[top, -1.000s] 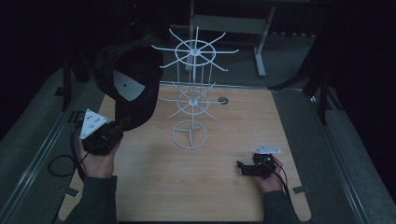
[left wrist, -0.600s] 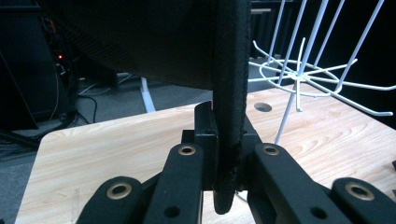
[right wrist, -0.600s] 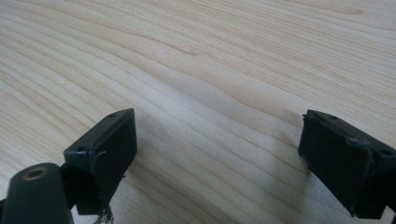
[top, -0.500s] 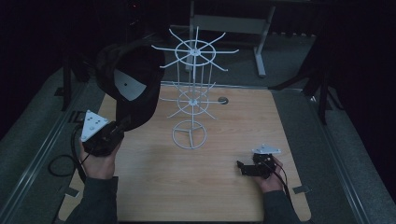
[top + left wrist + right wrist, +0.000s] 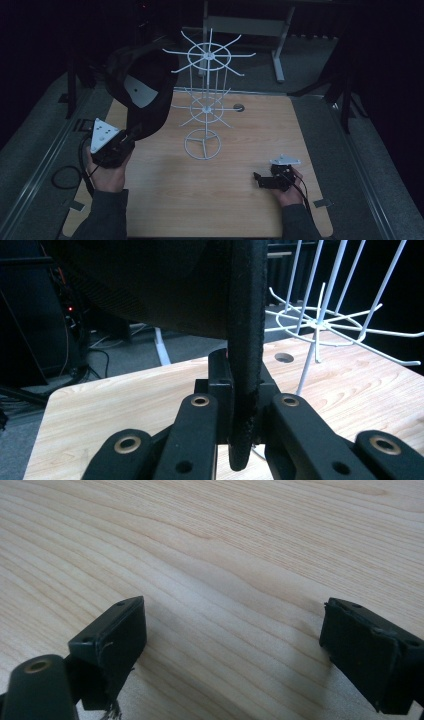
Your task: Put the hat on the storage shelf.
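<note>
While the left claw (image 5: 243,412) is clamped on the edge of a black cap (image 5: 142,92), that edge runs upright between its two jaws in the left gripper view, and the cap's dark body hangs above them. From the high view the left claw (image 5: 131,136) sits at the tabletop's left side, tilted up, cap held off the surface with its pale inner panel facing the camera. Cap is just beside the white wire rack (image 5: 206,100), near its upper ring of hooks; can't tell if they touch. Rack stands upright on a round base at the middle of the wooden tabletop (image 5: 240,210). Right claw (image 5: 261,180) rests low at the tabletop's right front, well apart from cap and rack; in the right gripper view the right claw (image 5: 232,645) has jaws wide apart, bare wood between them.
</note>
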The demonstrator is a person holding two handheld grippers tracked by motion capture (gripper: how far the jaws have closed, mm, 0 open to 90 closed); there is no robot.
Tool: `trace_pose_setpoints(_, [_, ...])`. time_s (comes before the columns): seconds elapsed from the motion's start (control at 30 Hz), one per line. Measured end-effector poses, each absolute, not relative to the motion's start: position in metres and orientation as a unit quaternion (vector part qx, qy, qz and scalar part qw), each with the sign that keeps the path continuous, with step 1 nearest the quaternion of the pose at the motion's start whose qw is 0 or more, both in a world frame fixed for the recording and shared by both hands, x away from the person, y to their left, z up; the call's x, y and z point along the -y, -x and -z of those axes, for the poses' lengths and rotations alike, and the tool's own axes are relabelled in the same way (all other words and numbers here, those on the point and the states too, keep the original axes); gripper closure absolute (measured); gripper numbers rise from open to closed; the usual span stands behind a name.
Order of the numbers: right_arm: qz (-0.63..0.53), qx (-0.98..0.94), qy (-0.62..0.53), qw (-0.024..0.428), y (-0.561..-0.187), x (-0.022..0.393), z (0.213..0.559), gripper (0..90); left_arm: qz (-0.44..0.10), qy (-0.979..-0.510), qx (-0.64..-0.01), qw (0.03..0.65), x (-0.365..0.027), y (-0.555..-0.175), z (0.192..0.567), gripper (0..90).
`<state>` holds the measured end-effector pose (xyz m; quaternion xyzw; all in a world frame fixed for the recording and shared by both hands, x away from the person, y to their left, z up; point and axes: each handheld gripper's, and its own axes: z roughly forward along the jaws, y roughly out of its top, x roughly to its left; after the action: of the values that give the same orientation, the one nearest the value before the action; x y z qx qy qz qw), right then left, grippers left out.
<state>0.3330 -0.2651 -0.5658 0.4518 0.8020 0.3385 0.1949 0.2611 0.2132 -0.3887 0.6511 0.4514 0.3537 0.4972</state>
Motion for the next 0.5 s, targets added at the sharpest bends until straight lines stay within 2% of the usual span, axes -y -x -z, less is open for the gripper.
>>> trace_pose_setpoints(0.5, [-0.338,-0.802,-0.452,0.195,-0.333,0.265,0.566,11.3,-0.375,-0.662,-0.429,0.486,-0.203,-0.260,0.394,86.3])
